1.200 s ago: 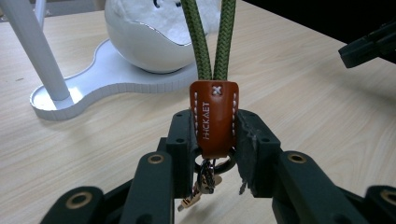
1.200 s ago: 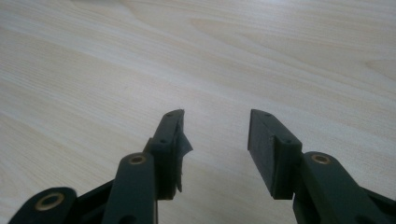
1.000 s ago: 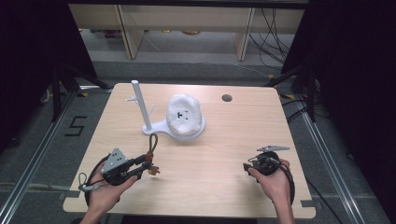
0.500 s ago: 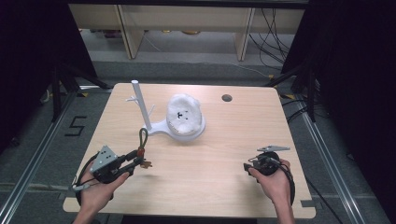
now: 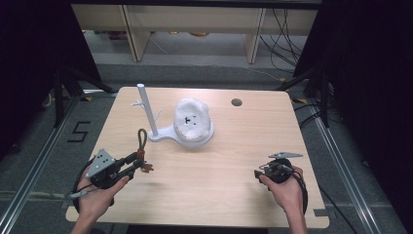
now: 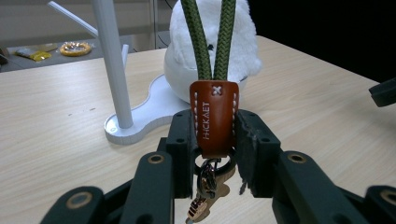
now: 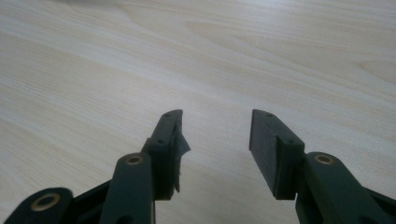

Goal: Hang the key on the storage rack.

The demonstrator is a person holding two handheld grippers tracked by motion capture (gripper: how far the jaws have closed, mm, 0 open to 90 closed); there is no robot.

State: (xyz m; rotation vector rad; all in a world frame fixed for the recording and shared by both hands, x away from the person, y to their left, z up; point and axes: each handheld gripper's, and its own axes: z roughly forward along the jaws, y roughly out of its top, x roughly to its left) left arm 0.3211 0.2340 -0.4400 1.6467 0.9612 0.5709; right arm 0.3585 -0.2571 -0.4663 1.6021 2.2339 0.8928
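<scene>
My left gripper is shut on a keychain by its brown leather tab. Its green cord loop stands upright above the jaws, and brass keys hang below. The gripper sits at the table's front left. Beyond it stands a white stand with a tall post, side pegs and a flat base. A fluffy white object rests on the round end of that base. My right gripper is open at the front right, low over bare wood, nothing between its jaws.
The light wooden table has a round cable hole at the back right. Shelving and cables lie on the floor beyond the far edge. Dark curtains flank both sides.
My left gripper has drawn back toward the front left with the keychain, and the green loop has swung up to stand upright. The right gripper has stayed put.
</scene>
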